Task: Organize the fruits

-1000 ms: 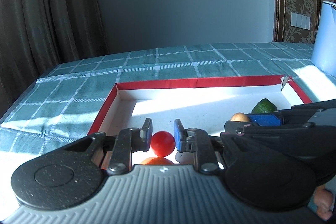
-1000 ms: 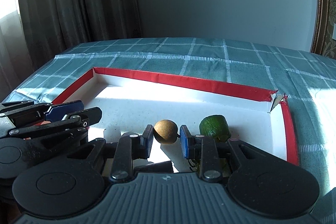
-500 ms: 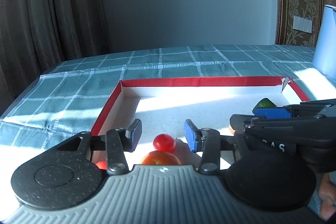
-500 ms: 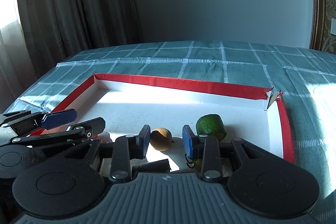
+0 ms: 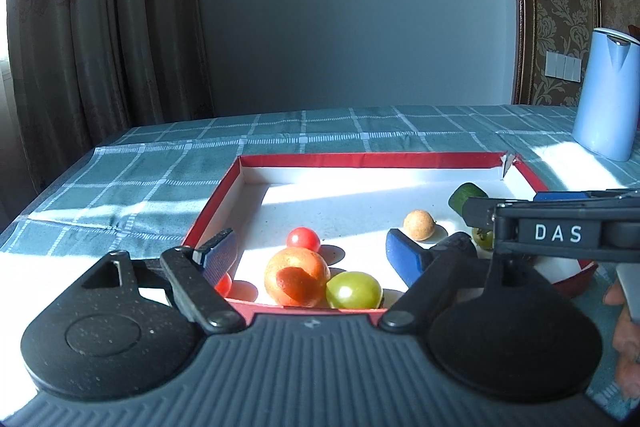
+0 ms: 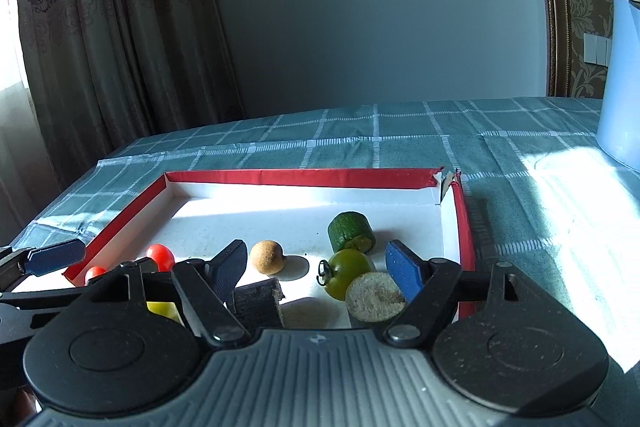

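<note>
Right gripper (image 6: 318, 265) view only — cucumber stub (image 6: 352, 237)

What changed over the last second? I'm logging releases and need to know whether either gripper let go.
Both did. The left gripper opened, leaving the red cherry tomato in the red tray; the right gripper released the tan ball. Both then drew back. The green chunk stayed put.

Hard sunlight from the left glares on the white-floored red cardboard tray (image 5: 400, 163); sharp shadows, fisheye-bent edges.
</note>
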A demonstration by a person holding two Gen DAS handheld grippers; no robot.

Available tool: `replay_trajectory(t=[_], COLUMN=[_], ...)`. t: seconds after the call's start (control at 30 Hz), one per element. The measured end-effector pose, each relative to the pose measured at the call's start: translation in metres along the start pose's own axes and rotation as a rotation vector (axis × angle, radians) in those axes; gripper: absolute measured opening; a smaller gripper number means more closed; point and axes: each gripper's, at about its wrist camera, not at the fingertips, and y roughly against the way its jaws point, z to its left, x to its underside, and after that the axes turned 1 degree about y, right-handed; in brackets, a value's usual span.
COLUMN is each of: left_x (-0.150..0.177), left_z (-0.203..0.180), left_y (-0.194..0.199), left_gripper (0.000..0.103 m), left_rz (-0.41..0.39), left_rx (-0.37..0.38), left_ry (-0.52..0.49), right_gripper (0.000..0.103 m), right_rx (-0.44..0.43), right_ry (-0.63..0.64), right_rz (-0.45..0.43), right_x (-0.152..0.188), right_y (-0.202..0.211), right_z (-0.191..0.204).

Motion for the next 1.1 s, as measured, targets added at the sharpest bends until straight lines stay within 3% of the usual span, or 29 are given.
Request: replay_trajectory(t=[0.33,0.57,1.1], left_x=[0.018,0.021,0.022], left_z=[0.001,0.002,0.005], left_y=[0.043,0.048,0.046], left_gripper=[0.103,0.103,0.103], left_rz=[-0.046,-0.043,-0.026], left_rx=[-0.005,-0.031,-0.044], left_ry=[0.035,0.041,0.058], right_gripper=[0.081,0.081,0.082], right_rx=[0.013,0.037,0.047], right_ry=[-0.006,0.001,0.025], right_rz=[-0.060,-0.057,0.001], right_x=[0.032,0.051,0.057], right_y=[0.063,0.078,0.068], right_z=[-0.003,-0.002,0.001])
